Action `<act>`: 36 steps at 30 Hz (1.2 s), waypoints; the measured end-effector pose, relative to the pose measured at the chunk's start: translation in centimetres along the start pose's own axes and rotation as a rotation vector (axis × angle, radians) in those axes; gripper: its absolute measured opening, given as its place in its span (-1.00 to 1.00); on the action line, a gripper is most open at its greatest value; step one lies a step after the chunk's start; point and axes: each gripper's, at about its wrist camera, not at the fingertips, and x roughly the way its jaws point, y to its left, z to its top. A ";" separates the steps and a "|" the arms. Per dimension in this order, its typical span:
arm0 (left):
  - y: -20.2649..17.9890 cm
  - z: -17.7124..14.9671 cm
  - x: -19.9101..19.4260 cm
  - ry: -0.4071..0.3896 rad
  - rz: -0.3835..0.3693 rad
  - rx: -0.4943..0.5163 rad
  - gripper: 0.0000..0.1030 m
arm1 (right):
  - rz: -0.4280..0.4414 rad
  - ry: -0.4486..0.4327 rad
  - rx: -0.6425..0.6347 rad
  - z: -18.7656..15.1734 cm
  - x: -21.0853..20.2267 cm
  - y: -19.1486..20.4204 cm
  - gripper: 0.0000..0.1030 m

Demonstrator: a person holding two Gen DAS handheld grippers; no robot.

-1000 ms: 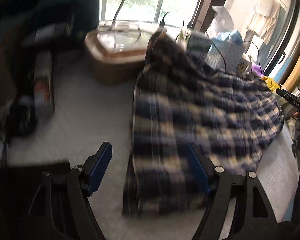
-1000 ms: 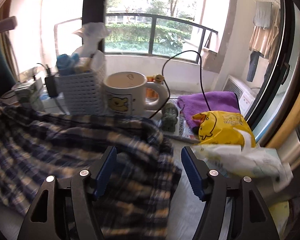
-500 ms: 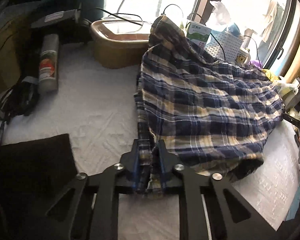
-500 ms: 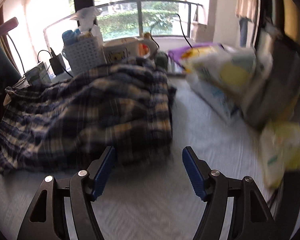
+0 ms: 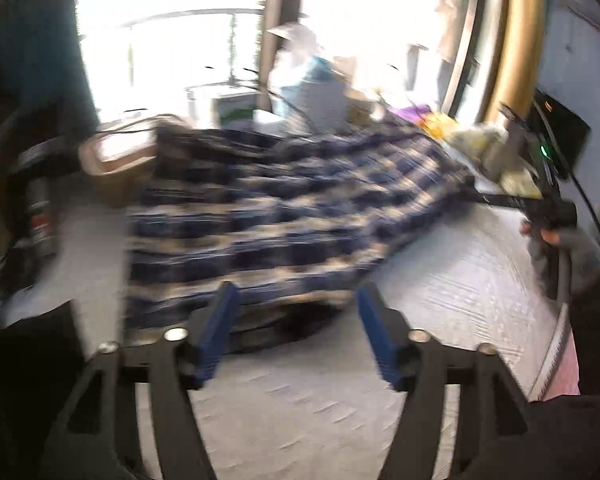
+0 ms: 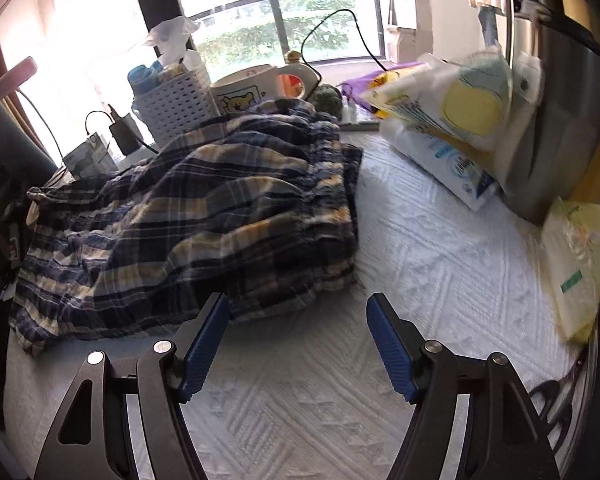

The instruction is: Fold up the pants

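Half a second back my left hand-held gripper (image 5: 296,316) was clamped on the near hem of the pants (image 5: 284,216); now its jaws stand wide and hold nothing, and the view is smeared by motion.

Left wrist view: one pair of plaid pants lies bunched on the white table (image 5: 452,280), hem just ahead of the blue pads. Right hand-held gripper (image 5: 500,200) shows at the far side, near the cloth's right edge; from here I cannot tell its opening. One brown tub (image 5: 116,168) sits touching the pants' far-left corner.

Right wrist view: right hand-held gripper (image 6: 296,332) wide open, empty, just short of the pants (image 6: 204,220). One basket (image 6: 176,106), one mug (image 6: 246,88), clutter behind.

Progress, my read: the pants look doubled over once, rumpled. Smoothing and at least one more fold remain.
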 end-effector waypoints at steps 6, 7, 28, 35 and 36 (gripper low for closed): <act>-3.5 -0.2 5.5 0.082 0.045 0.162 0.31 | 0.011 -0.011 -0.004 -0.4 -1.0 -0.2 0.43; -3.7 -0.3 6.1 0.100 0.060 0.177 0.31 | 0.012 -0.013 0.002 -0.4 -1.2 -0.5 0.43; -3.8 -1.8 5.7 0.114 0.053 0.071 -0.82 | 0.126 -0.024 0.159 2.6 3.3 -0.5 -0.48; -5.5 -2.1 3.3 0.114 0.018 0.055 -0.83 | 0.072 -0.097 0.079 2.5 -1.9 -0.4 -0.49; -5.6 -2.2 3.1 0.116 0.014 0.054 -0.83 | 0.067 -0.100 0.071 2.2 -2.5 -0.5 -0.50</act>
